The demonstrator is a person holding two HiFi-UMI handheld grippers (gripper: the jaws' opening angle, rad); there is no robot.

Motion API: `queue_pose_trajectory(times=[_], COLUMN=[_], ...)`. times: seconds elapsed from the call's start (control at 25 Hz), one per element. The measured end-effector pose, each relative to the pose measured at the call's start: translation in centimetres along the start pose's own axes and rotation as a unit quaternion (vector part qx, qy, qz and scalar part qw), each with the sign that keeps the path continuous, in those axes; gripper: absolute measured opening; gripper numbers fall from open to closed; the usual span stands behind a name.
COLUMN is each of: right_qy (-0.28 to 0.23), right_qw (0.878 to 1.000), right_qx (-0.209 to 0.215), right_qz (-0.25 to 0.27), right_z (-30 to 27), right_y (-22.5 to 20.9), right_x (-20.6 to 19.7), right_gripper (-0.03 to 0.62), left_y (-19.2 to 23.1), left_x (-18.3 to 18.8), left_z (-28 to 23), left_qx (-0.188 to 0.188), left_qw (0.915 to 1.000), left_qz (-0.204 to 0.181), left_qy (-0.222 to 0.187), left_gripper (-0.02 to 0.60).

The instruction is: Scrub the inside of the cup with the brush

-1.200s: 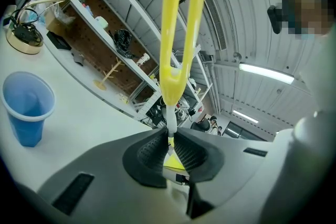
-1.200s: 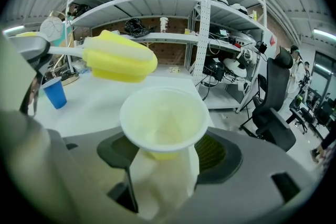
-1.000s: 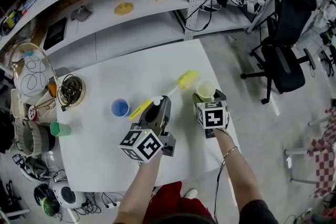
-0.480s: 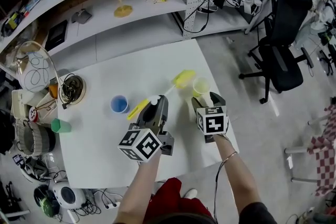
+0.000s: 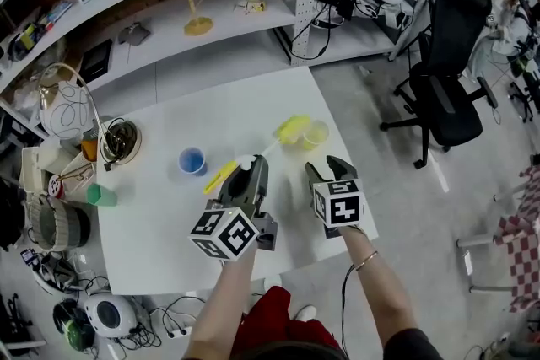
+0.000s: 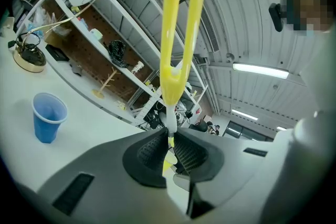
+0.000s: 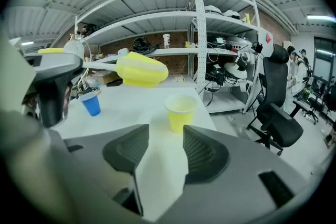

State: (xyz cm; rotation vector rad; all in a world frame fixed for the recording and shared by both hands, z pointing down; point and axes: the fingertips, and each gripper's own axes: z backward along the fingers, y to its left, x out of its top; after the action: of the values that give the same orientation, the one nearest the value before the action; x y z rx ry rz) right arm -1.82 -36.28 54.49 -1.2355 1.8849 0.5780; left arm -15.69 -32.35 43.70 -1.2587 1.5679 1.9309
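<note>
Cup (image 7: 180, 111) stands upright on the table (image 7: 131, 102) just ahead of my right gripper (image 7: 165, 147), whose empty jaws have just been closing but stand apart. My left gripper (image 6: 169, 140) clamps the brush (image 6: 173, 78), its head beside the cup.

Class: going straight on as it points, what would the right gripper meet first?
Probably the yellow cup, upright dead ahead of the right gripper, whose empty jaws have just been closing; depth is unclear.

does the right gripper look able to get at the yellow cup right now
Probably yes. The yellow cup stands upright straight ahead of the right gripper, only bare table between. Its jaws, which have just been closing, stand apart and empty; the brush hangs above and left, clear.
</note>
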Motion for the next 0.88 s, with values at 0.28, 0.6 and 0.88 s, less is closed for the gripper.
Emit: queue_pose_trajectory(times=[0.28, 0.6, 0.88], right_qy=[-0.036, -0.066, -0.098], right_qw=[0.999, 0.998, 0.995], right_qx=[-0.011, -0.012, -0.009], right_qz=[0.005, -0.002, -0.019], right_z=[3.8, 8.4, 12.3], right_y=[0.5, 0.8, 1.5], right_x=[0.6, 0.5, 0.7], right_gripper=[0.078, 0.021, 0.020], left_y=[-1.9, -5.1, -7.6], left_x=[0.4, 0.8, 1.1], left_z=[1.9, 4.0, 6.1], left_qx=[-0.001, -0.002, -0.007], left_qw=[0.9998, 0.9988, 0.9962], left_qz=[-0.019, -0.045, -0.085], left_qy=[-0.008, -0.017, -0.018], left_gripper=[0.042, 0.042, 0.041])
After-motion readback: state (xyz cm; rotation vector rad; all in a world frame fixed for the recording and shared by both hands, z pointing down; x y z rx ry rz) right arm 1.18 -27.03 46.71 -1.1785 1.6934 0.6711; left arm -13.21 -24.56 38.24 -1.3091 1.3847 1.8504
